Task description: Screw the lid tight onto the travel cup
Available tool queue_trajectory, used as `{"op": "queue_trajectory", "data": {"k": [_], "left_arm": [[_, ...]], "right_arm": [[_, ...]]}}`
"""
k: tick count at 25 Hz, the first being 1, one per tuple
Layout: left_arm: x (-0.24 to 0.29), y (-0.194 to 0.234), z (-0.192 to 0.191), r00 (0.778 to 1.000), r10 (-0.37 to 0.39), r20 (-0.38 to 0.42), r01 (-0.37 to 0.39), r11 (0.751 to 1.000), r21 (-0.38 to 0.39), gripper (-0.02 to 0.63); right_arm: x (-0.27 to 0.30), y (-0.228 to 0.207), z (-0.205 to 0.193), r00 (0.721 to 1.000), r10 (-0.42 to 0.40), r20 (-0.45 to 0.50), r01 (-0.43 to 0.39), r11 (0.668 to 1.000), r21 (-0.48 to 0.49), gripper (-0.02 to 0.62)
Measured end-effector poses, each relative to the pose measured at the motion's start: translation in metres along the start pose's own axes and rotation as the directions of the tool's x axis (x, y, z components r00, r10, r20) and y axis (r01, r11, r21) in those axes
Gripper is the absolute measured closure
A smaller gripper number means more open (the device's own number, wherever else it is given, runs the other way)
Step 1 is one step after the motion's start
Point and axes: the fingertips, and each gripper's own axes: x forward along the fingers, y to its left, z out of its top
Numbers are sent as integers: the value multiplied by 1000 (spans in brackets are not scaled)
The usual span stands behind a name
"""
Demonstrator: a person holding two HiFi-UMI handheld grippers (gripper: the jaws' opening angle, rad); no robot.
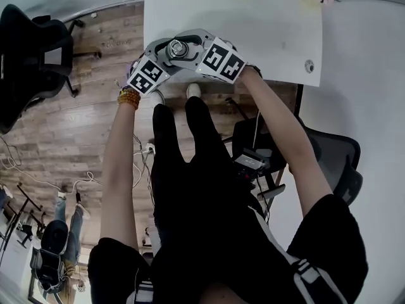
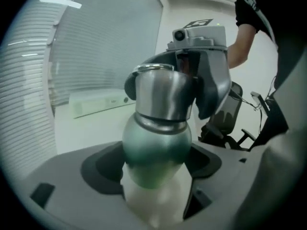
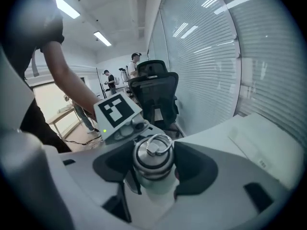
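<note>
Got the travel cup (image 2: 156,150) up in the air, right at the near edge of the white table (image 1: 266,37), and caught from both sides at once. Clamped in the left gripper (image 2: 154,169) by its rounded green body, with dark pads snug on either flank and a whitish lower part running down toward that camera. Topped with the steel lid (image 3: 152,159), sitting on the cup, with a little metal ring (image 3: 158,142) standing on top. Pinched round that lid by the right gripper (image 3: 153,171), jaws fairly wide but pressed against its sides. No telling from here how far down the lid is threaded. From the head view, just two marker cubes nearly touching and a bit of shiny lid poking out between them. Also spotted: a bead bracelet (image 1: 128,97) on the left wrist, wooden floor (image 1: 76,125) below, and a black office chair (image 3: 153,87) behind the grippers.
</note>
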Motion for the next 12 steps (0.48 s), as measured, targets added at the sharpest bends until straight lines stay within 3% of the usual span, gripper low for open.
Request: {"op": "queue_trajectory", "data": {"k": [2, 3, 4, 6, 9, 11, 12], "left_arm": [[1, 1, 0, 999, -49, -4, 49, 999, 0, 222], [0, 2, -1, 999, -38, 4, 38, 999, -17, 217], [-3, 4, -1, 1000, -3, 18, 3, 999, -41, 201], [-12, 7, -2, 990, 130, 47, -125, 988, -96, 199], [-20, 8, -2, 930, 365, 50, -350, 916, -195, 210], [-18, 7, -2, 881, 472, 28, -449, 855, -260, 256], [-17, 8, -2, 863, 506, 18, -480, 828, -289, 255]], "right_arm": [[1, 0, -1, 1000, -1, -4, 1, 1000, -15, 328], [1, 2, -2, 1000, -12, -3, 12, 1000, -9, 287], [-1, 3, -1, 999, -33, 8, 33, 999, 11, 233], [-8, 3, 2, 991, -131, 27, 128, 988, 88, 235], [-11, -7, 0, 941, -335, -37, 336, 926, 174, 260], [-9, -12, -1, 906, -418, -72, 423, 886, 187, 337], [-8, -13, 0, 896, -437, -76, 443, 878, 178, 337]]}}
